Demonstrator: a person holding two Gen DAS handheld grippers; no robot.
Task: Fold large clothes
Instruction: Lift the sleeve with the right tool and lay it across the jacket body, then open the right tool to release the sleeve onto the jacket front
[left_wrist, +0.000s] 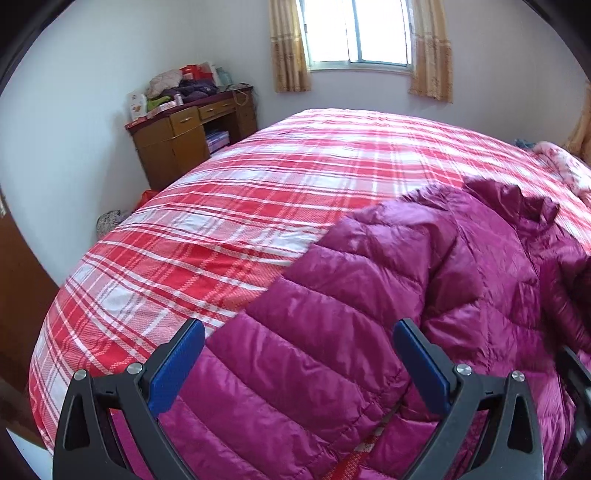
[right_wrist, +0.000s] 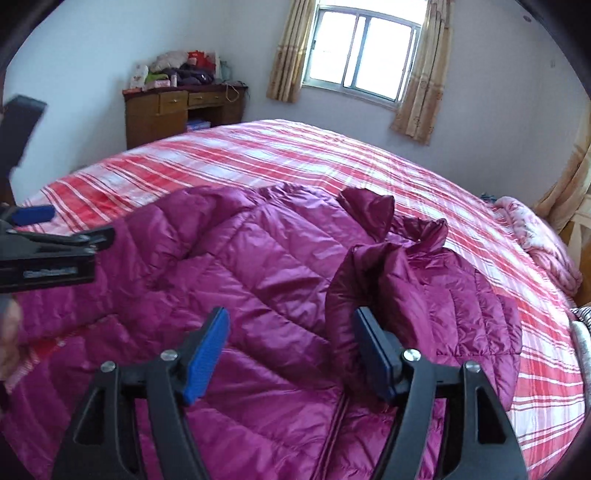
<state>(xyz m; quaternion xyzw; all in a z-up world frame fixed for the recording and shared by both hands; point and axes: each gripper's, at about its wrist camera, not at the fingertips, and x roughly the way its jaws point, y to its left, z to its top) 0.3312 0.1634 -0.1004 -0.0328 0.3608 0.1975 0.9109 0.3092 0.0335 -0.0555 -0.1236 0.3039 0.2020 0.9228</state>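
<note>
A magenta quilted down jacket (left_wrist: 369, 295) lies spread on a red and white plaid bed (left_wrist: 258, 192). My left gripper (left_wrist: 299, 328) is open, its blue pads astride the jacket's sleeve just above it. In the right wrist view the jacket (right_wrist: 258, 266) lies front up with its collar (right_wrist: 373, 206) crumpled at the far end. My right gripper (right_wrist: 291, 321) is open over the jacket's chest, with a raised fold of fabric (right_wrist: 354, 273) next to its right pad. The left gripper also shows at the left edge of the right wrist view (right_wrist: 44, 221).
A wooden desk (left_wrist: 184, 136) piled with clothes and boxes stands in the far left corner. A curtained window (left_wrist: 358, 29) is on the far wall. A pink floral quilt (right_wrist: 535, 240) lies at the bed's right end. A brown door (left_wrist: 18, 277) is at the left.
</note>
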